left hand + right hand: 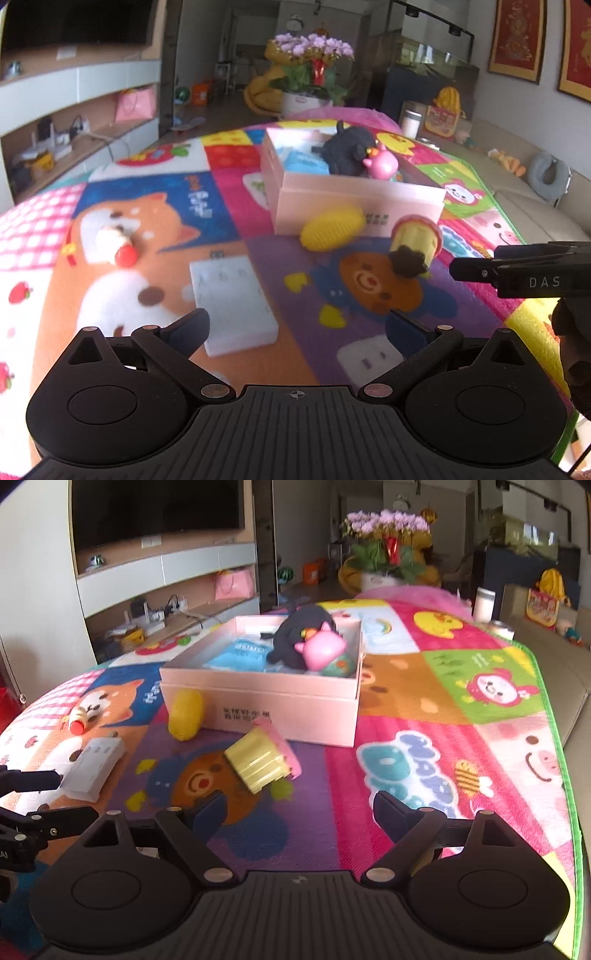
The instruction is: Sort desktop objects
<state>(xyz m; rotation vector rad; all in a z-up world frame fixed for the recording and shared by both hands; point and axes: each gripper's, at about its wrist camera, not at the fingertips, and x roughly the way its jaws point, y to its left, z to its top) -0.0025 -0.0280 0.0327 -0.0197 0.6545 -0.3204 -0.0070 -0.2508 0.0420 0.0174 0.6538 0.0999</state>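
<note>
Both grippers' jaws gape over cartoon play mat (424,686); TV (155,509) behind.

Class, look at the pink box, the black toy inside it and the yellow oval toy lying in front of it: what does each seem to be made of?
Pink box: probably matte cardboard, with crisp folded edges and printed text.
Black toy: looks like plush fabric, fuzzy and dull.
Yellow oval toy: likely plastic or rubber, with a ribbed surface; blur leaves it open.
</note>
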